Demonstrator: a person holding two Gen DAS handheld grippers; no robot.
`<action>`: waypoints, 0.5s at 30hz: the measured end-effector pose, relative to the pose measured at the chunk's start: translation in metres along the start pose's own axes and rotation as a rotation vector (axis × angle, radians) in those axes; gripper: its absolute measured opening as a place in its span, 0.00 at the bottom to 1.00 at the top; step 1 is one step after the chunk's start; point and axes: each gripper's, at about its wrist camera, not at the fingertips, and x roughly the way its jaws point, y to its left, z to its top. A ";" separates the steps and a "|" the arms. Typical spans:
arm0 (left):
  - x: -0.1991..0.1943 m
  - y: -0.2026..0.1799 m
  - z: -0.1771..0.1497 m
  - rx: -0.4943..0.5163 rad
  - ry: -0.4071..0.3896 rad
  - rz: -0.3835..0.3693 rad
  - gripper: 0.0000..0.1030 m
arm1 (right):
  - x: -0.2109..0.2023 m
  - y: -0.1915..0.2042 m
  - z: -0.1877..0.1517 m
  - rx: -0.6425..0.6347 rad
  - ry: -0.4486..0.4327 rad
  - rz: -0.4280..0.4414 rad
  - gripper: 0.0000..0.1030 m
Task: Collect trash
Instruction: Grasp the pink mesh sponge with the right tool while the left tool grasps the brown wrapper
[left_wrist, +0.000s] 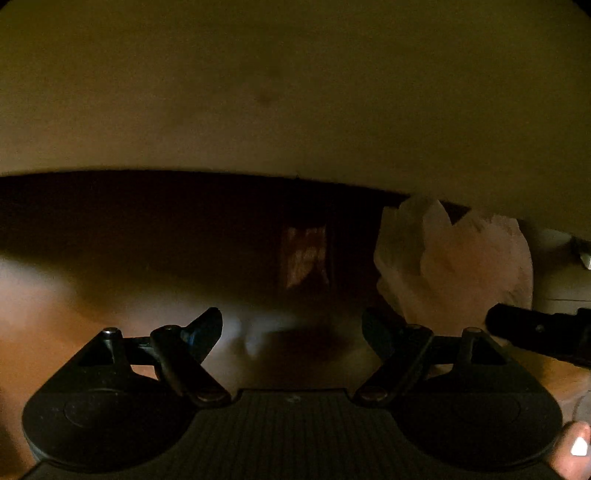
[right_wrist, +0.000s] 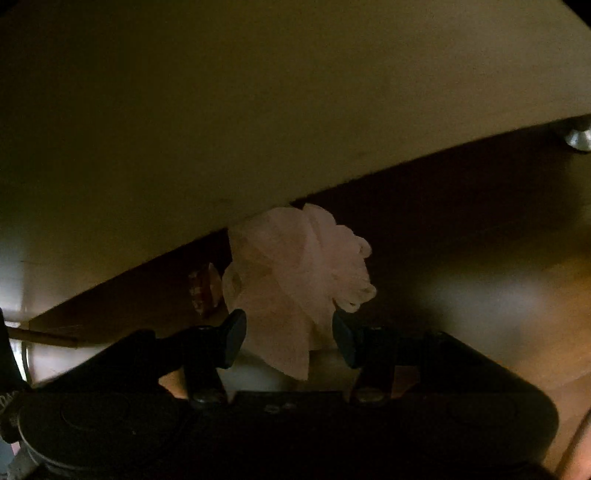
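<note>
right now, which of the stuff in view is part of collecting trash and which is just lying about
Part of the job:
- crumpled tissue, on the floor at the edge of the low furniture, between the open fingers of the right hand-held gripper
- left hand-held gripper, open, nothing between its fingers

Just lying about:
- low pale furniture panel
- wooden floor

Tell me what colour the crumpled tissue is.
Pale pinkish white; the tissue shows best in the right wrist view.
</note>
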 end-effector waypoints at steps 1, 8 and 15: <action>0.002 -0.001 0.001 0.013 -0.014 0.000 0.81 | 0.004 -0.001 0.001 0.004 0.002 0.006 0.50; 0.013 -0.012 -0.002 0.081 -0.092 0.010 0.81 | 0.021 -0.008 0.006 0.004 0.000 0.035 0.49; 0.025 -0.017 0.002 0.099 -0.115 0.034 0.80 | 0.034 -0.015 0.008 0.016 0.006 0.040 0.49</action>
